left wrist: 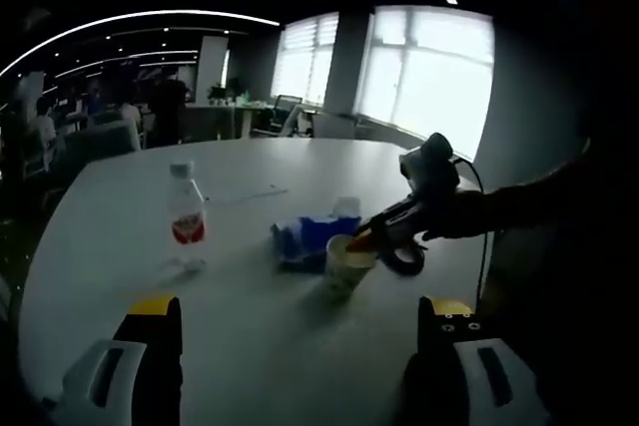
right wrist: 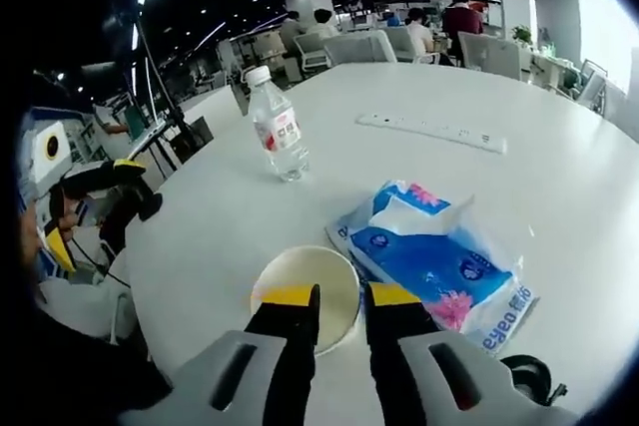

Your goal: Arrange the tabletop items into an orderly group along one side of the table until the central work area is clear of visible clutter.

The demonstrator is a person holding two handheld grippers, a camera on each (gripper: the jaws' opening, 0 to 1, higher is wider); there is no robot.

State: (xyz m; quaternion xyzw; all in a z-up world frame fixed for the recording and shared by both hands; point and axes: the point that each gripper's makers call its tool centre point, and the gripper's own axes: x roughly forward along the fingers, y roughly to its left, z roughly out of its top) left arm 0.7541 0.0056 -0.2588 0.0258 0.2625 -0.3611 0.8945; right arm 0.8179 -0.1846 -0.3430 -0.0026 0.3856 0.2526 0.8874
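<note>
While the right gripper (right wrist: 339, 298) pinches the near rim of the upright cup (right wrist: 306, 291) with narrow jaws, the left gripper (left wrist: 300, 316) hangs wide and empty above the white worktop (left wrist: 250, 346). The cup stands mouth up, touching the flat tissue pack (right wrist: 439, 261); the bottle (right wrist: 278, 127) stands upright well apart. The right gripper view adds a power strip (right wrist: 431, 132).
</note>
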